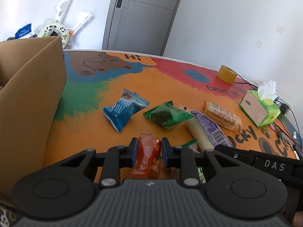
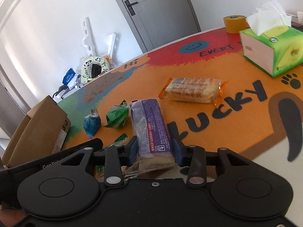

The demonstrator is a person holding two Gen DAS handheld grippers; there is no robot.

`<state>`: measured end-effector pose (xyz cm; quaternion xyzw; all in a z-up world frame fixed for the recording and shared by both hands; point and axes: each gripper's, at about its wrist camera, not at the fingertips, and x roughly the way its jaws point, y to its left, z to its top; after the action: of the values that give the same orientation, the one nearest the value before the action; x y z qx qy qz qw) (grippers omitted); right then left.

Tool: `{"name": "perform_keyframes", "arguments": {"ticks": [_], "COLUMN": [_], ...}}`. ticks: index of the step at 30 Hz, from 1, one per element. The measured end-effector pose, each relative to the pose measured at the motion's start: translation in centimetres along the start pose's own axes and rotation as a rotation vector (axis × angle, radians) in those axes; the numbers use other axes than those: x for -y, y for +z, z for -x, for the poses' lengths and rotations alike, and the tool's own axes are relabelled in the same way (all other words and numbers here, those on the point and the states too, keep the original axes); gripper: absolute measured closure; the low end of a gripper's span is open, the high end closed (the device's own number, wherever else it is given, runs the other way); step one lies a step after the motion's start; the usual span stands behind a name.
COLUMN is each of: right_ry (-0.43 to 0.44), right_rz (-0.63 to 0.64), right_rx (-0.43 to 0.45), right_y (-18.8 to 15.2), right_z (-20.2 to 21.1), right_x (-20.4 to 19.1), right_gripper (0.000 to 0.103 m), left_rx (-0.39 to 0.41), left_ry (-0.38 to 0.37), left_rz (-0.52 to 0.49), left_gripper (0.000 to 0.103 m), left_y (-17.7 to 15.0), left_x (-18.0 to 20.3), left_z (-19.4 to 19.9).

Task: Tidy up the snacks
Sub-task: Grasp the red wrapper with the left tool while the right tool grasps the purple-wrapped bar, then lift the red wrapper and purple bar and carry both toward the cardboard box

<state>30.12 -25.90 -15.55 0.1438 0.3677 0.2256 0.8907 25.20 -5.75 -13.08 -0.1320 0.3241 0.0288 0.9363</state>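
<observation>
The left claw [image 1: 148,152] has its blue pads pressed against both sides of a small orange-red crinkly plastic snack packet [image 1: 146,157], which lies on the colourful printed bench [image 1: 90,124] just beside the open brown cardboard box [image 1: 28,102]; the right claw [image 2: 154,149] grips the near end of a long purple-and-clear wrapped wafer bar [image 2: 151,130], its jaws set narrow round the pack's width; both snacks look to be resting on the bench, though whether they are lifted clear I cannot tell. Farther out lie a blue foil snack pouch [image 1: 124,110], a green foil snack pouch [image 1: 167,116] and an orange-ended clear pack of pale biscuits [image 2: 191,89], all apart from either claw; a green tissue box [image 2: 272,49] and a yellow tape roll [image 2: 234,23] stand near the far edge. Judging by looks, every packet is light, soft-walled and slippery, with brittle contents; the wafer bar, held at one end, may droop or twist, so a hold nearer its middle would carry steadier; the small orange-red packet is best pinched across its body, gently, lest the film slide or the contents crush.
</observation>
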Motion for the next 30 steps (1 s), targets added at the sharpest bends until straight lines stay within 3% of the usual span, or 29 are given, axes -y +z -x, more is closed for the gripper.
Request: {"name": "perform_keyframes", "arguments": {"ticks": [22,30], "right_ry": [-0.037,-0.033], "right_rz": [0.004,0.002], "right_rx": [-0.001,0.004], "right_y": [-2.3,-1.8], "right_z": [3.4,2.4], "right_x": [-0.3,-0.1], "right_gripper": [0.059,0.054], "left_rx": [0.004,-0.027], "left_ry": [-0.009,0.015], "left_rz": [0.016,-0.024], "left_gripper": [0.078,0.065], "left_y": [-2.3,-2.2], "left_x": [-0.8,-0.4], "left_z": [3.9,3.4]}}
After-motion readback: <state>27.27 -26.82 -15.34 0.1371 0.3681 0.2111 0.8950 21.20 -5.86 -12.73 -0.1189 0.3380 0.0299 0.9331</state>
